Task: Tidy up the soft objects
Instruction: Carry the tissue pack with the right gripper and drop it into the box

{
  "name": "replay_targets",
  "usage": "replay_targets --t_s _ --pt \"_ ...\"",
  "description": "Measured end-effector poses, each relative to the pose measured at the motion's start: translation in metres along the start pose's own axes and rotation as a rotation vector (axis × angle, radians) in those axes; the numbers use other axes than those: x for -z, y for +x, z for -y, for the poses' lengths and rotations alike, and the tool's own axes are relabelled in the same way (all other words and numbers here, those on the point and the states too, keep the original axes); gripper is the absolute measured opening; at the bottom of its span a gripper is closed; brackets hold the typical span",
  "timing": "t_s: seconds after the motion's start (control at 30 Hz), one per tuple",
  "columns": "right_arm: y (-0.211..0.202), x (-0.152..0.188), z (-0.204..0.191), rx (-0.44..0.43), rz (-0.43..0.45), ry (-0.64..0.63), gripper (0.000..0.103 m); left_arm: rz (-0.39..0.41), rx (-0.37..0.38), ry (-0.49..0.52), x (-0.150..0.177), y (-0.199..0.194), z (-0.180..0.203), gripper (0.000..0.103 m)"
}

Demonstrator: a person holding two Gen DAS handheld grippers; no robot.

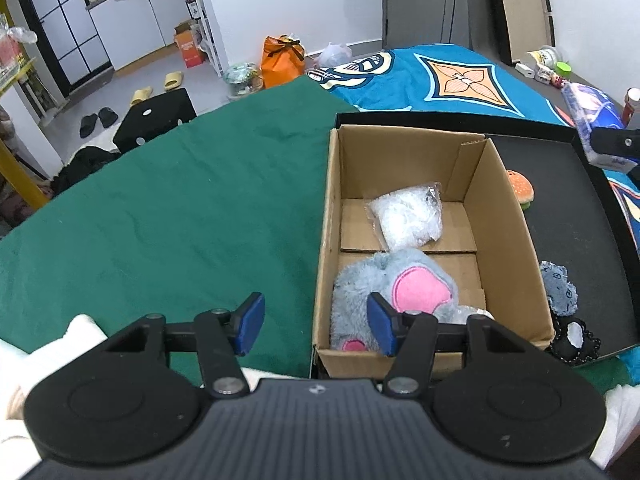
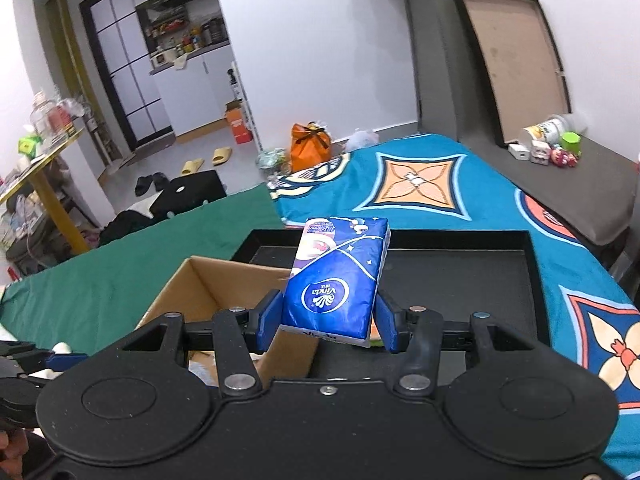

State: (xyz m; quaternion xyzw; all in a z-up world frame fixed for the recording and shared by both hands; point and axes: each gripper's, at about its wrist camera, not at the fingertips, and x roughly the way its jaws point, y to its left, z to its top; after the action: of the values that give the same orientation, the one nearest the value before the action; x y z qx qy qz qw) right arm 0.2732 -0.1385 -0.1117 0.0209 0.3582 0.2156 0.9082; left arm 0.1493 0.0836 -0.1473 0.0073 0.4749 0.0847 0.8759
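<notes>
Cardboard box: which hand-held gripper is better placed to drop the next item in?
Right. The right hand-held gripper already clamps the blue tissue pack just beside the cardboard box. The left hand-held gripper hovers open and empty over the box's near edge.

A bed carries everything, covered by a green cloth on one side and a blue patterned blanket on the other. 1 shallow black tray lies across both, touching each where the 2 covers meet.
</notes>
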Motion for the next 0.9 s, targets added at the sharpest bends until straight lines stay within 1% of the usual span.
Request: replay_targets --t_s 0.1,0.2,0.27,0.3,0.37,0.4,0.47,0.53,0.73,0.83,0.9 --pt "0.002 -0.001 -0.015 -0.019 -0.013 -0.029 0.049 0.014 0.022 -0.007 0.002 -0.001 -0.003 0.056" --pt "0.007 -0.002 -0.03 -0.043 -0.029 -0.061 0.049 0.017 0.027 -0.009 0.005 0.001 -0.004 0.05" --pt "0.011 -0.003 -0.039 -0.053 -0.04 -0.077 0.049 0.019 0.036 0.005 0.006 0.002 -0.002 0.043" --pt "0.012 -0.003 -0.043 -0.056 -0.044 -0.083 0.049 0.017 0.041 0.015 0.007 0.004 0.0 0.041" --pt "0.016 -0.004 -0.052 -0.061 -0.052 -0.097 0.049 0.014 0.048 0.028 0.008 0.007 0.002 0.033" --pt "0.018 -0.004 -0.055 -0.062 -0.055 -0.103 0.049 0.013 0.051 0.028 0.008 0.008 0.002 0.031" --pt "0.02 -0.004 -0.062 -0.062 -0.06 -0.11 0.049 0.007 0.06 0.018 0.009 0.011 -0.001 0.023" --pt "0.025 -0.006 -0.069 -0.061 -0.069 -0.116 0.049 0.006 0.076 -0.001 0.009 0.012 -0.006 0.017" --pt "0.037 -0.013 -0.093 -0.077 -0.073 -0.147 0.049 0.015 0.102 -0.046 0.011 0.016 -0.015 0.009" --pt "0.041 -0.015 -0.1 -0.115 -0.078 -0.142 0.053 0.012 0.105 -0.047 0.011 0.019 -0.016 0.008" --pt "0.042 -0.015 -0.101 -0.129 -0.087 -0.139 0.061 0.01 0.111 -0.05 0.012 0.02 -0.017 0.007"
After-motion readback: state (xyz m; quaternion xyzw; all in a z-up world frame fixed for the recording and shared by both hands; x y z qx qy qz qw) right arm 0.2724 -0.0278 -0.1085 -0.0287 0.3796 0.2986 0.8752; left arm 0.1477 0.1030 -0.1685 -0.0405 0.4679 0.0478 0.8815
